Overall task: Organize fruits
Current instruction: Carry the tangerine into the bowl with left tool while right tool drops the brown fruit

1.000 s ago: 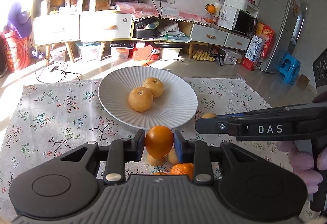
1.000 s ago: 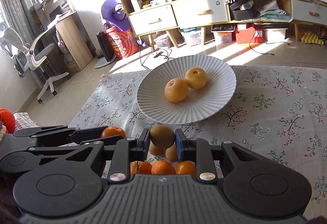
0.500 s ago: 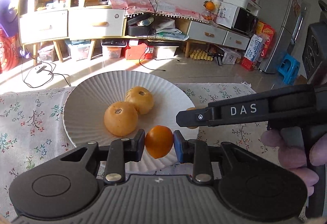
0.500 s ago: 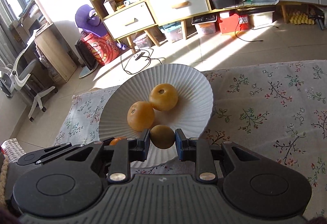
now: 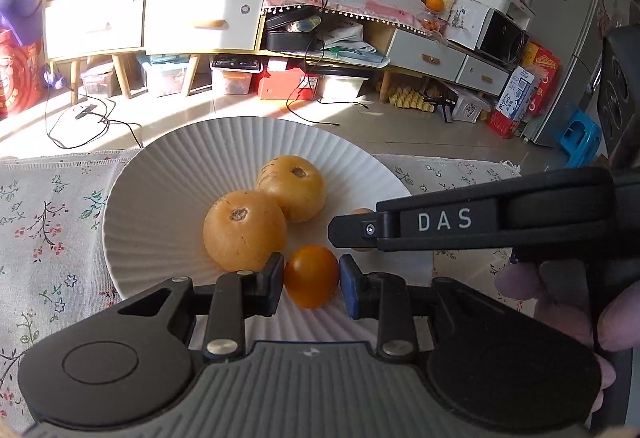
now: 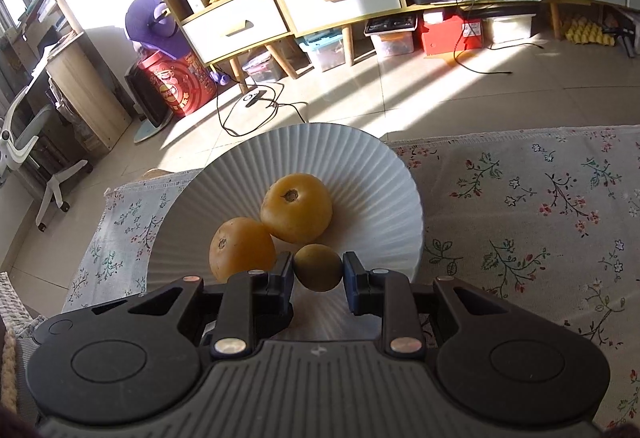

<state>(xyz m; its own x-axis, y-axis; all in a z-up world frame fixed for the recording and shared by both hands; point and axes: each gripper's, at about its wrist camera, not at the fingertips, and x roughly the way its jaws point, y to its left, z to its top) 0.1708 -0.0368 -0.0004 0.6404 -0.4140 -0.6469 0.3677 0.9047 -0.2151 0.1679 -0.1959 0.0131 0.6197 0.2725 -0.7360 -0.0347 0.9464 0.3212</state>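
left wrist | left hand-held gripper (image 5: 312, 280) clamps orange fruit (image 5: 311, 275) | over plate (image 5: 160, 174) | right hand-held gripper (image 6: 319, 272) clamps greenish fruit (image 6: 319, 267)

A black gripper (image 6: 319, 275) pinches a small greenish-brown fruit (image 6: 318, 267) between its fingers, over the near part of a white ribbed plate (image 6: 372, 174). Two larger orange fruits (image 6: 296, 207) lie touching on the plate, which rests on a floral tablecloth (image 6: 540, 206).
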